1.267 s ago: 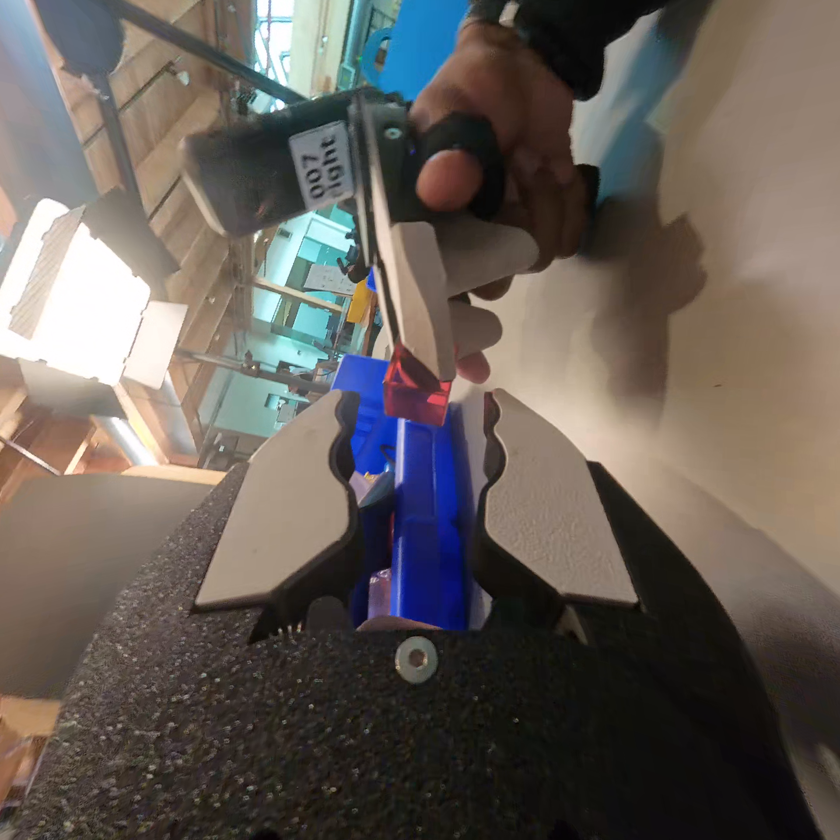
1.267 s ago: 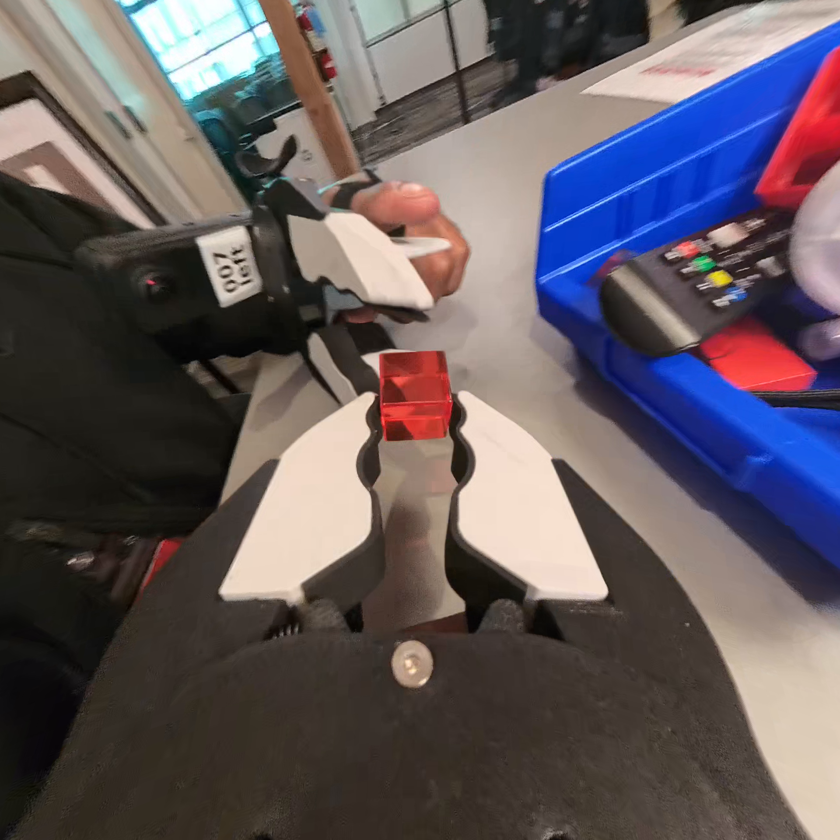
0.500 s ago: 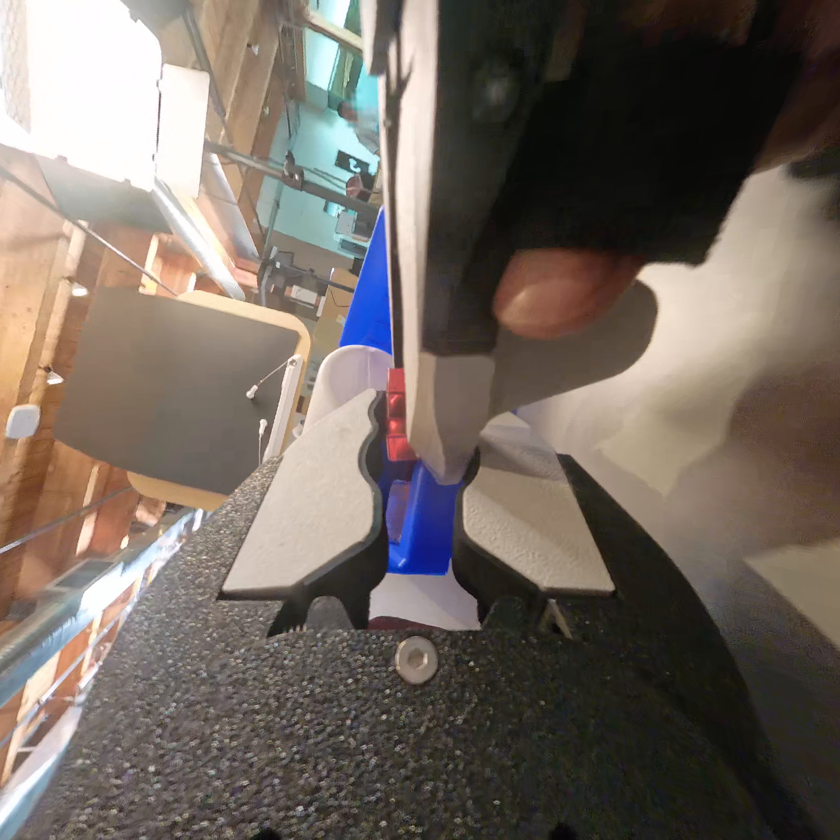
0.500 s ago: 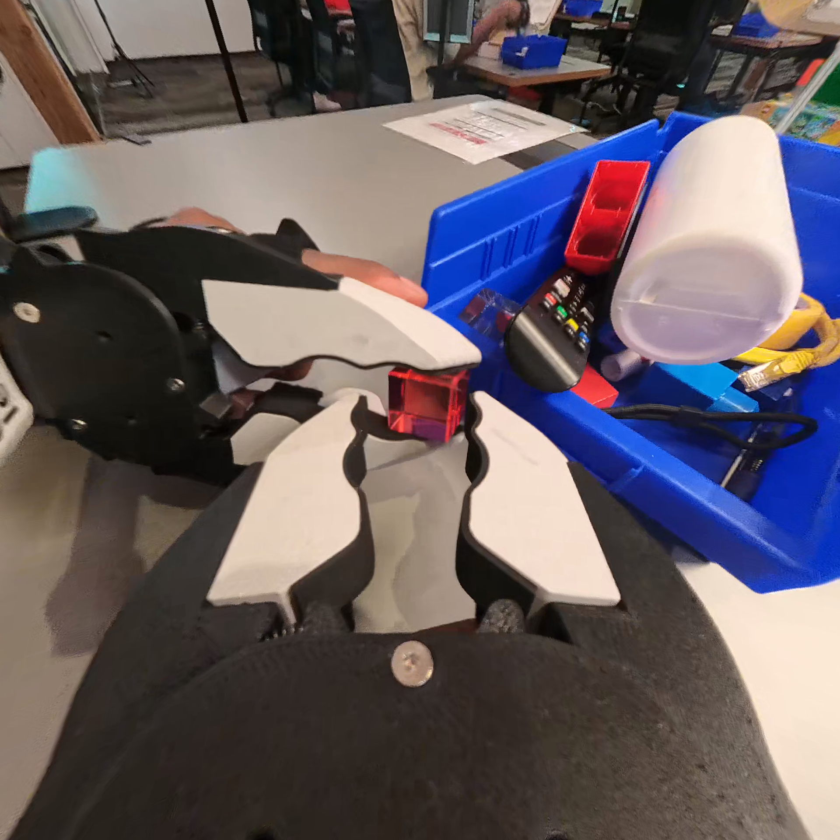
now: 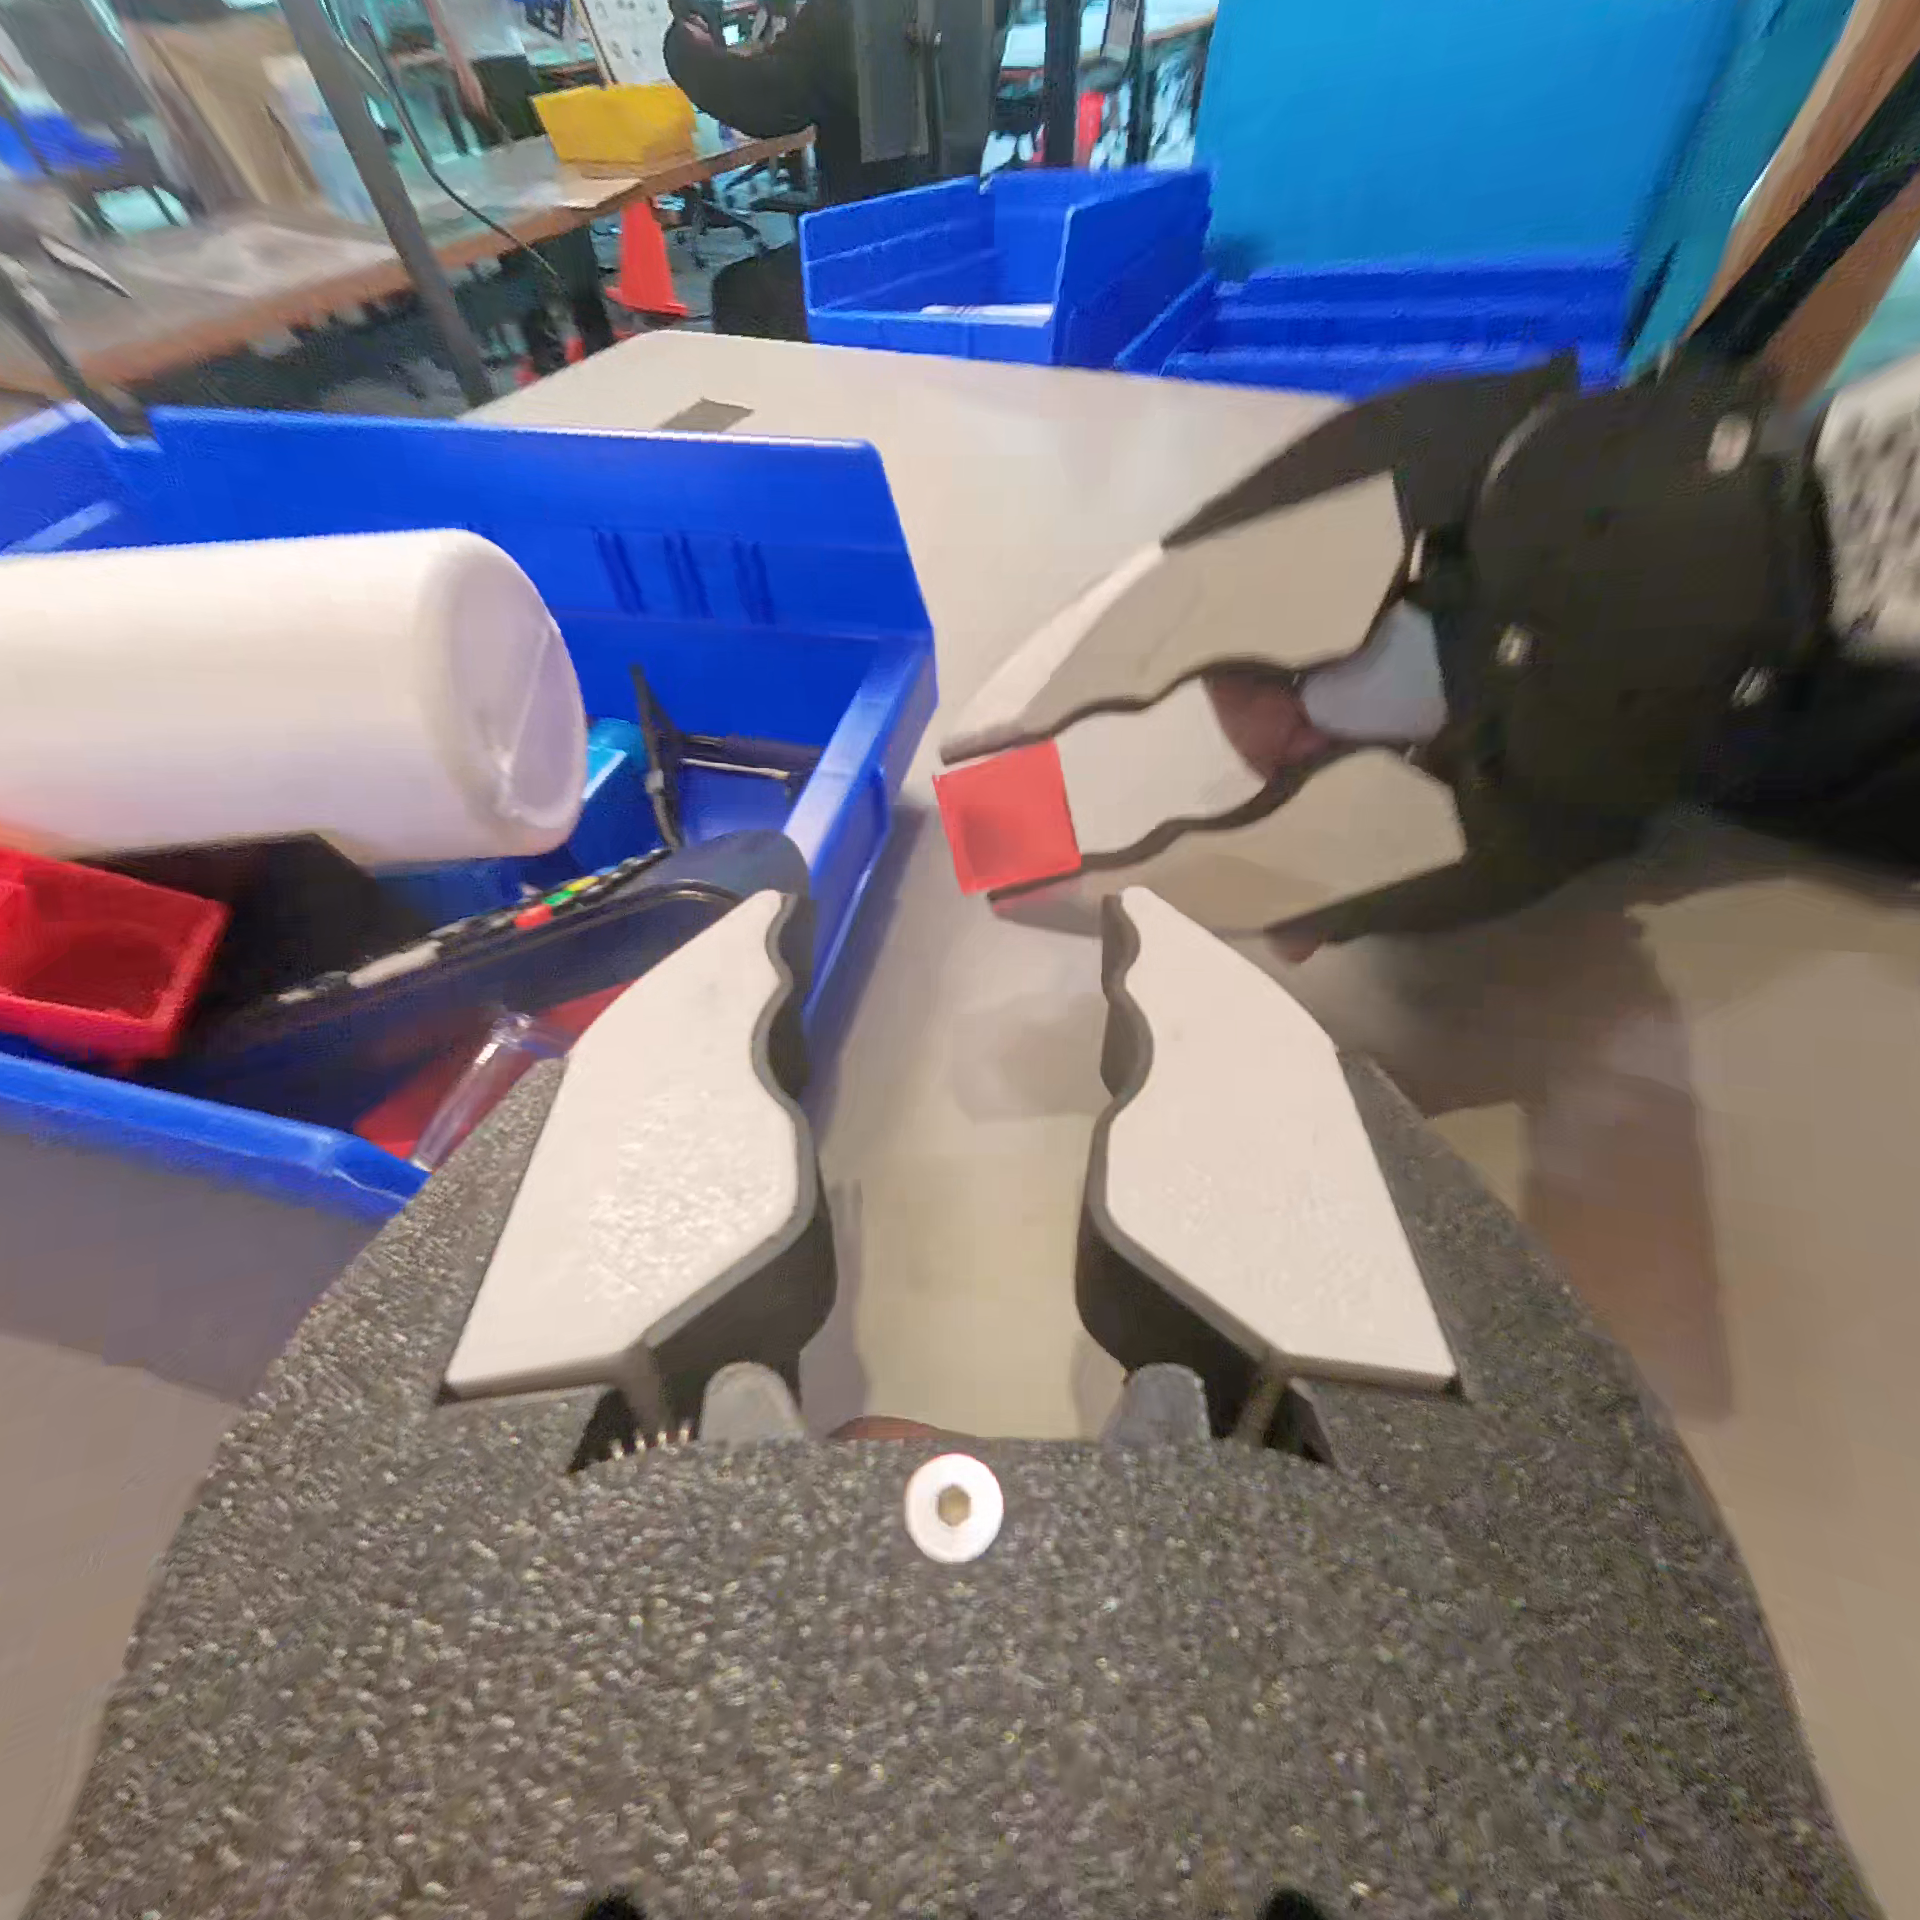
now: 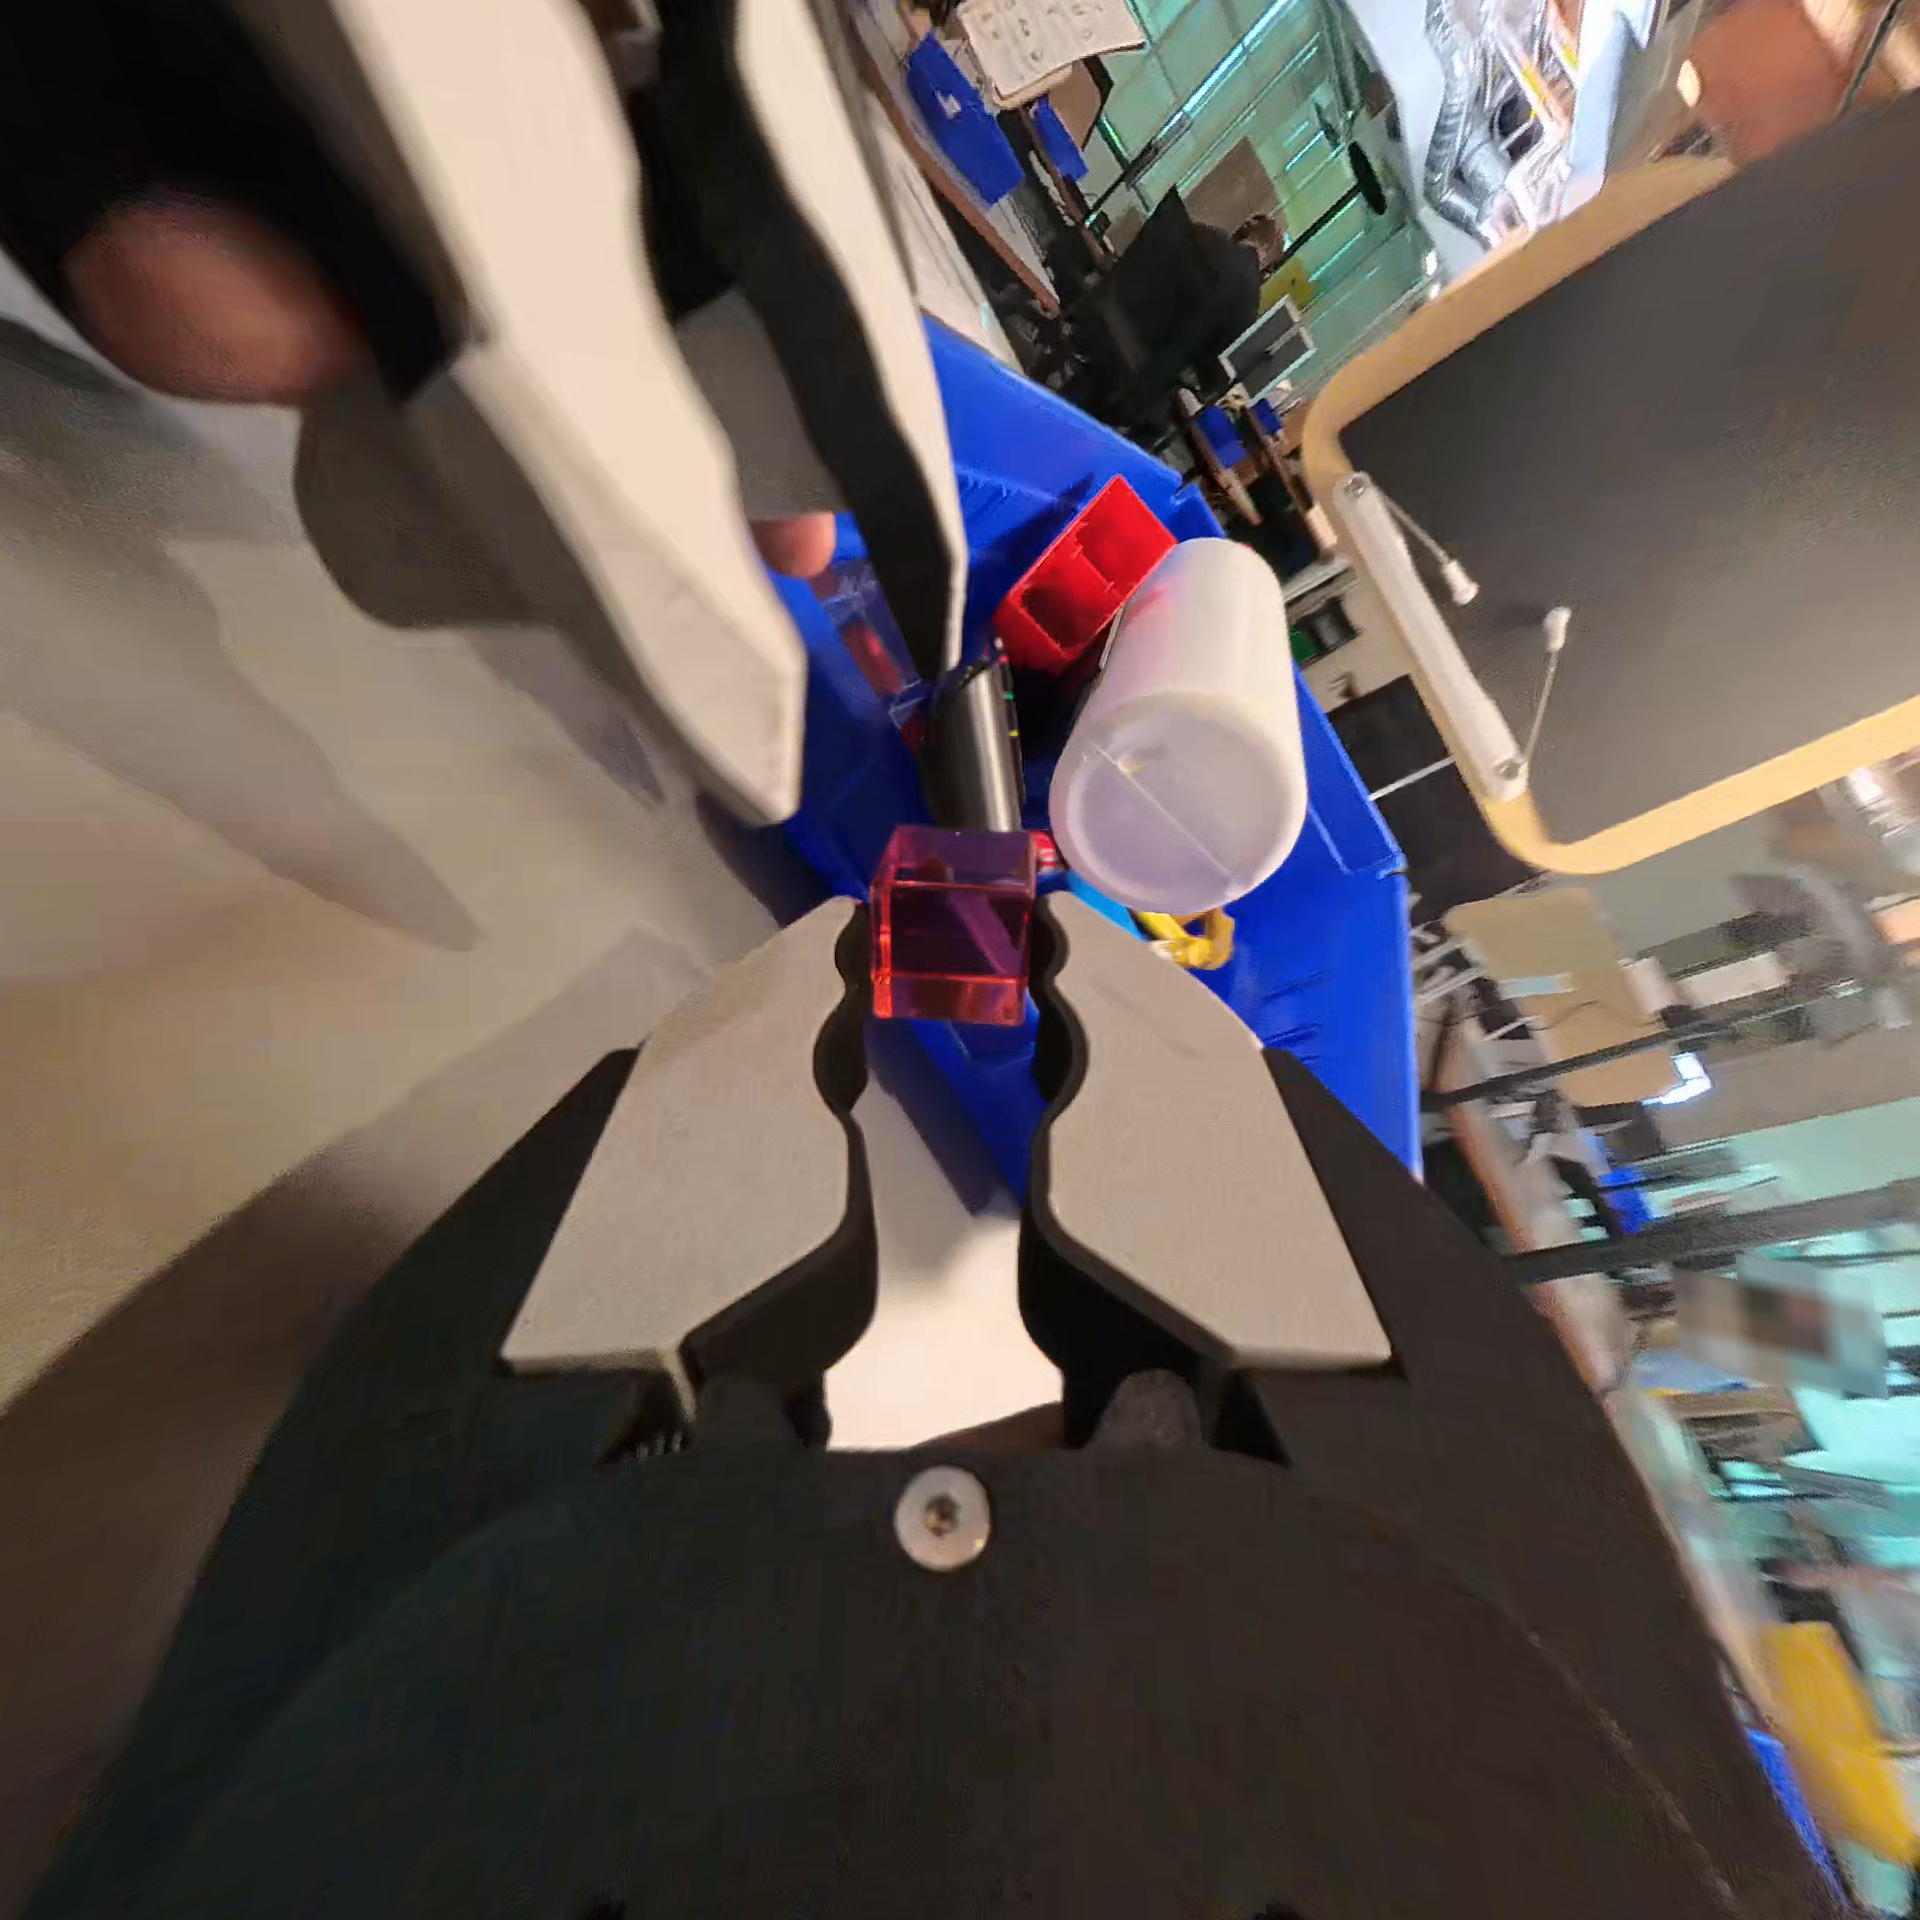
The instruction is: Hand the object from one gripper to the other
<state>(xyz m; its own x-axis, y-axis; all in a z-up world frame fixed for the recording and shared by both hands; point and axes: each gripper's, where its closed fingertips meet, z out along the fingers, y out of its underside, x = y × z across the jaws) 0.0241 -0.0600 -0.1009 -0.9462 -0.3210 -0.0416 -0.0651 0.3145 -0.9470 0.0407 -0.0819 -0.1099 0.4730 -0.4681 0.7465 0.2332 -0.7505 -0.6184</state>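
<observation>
A red see-through cube [image 6: 951,925] is pinched between the fingertips of my right gripper [image 6: 948,914], which is shut on it. In the left wrist view the right gripper [image 5: 987,831] comes in from the right and holds the cube [image 5: 1003,821] above the grey table [image 5: 1039,457]. The cube sits just beyond the fingertips of my left gripper [image 5: 956,914]. The left gripper is open and empty, and its jaws stand wider than the cube. In the right wrist view the left gripper [image 6: 862,727] reaches in from the upper left, close to the cube but apart from it.
A blue bin [image 5: 727,540] stands left of the grippers. It holds a white cylinder [image 5: 281,686], a black remote control [image 5: 499,945] and a small red tray [image 5: 94,956]. More blue bins [image 5: 997,260] stand at the table's far edge. A hand [image 6: 197,301] holds the left gripper.
Half a second ago the left fingers were in around the cube and the right fingertip. They have drawn back and stand open. The cube stays in the right gripper. Both grippers have turned.
</observation>
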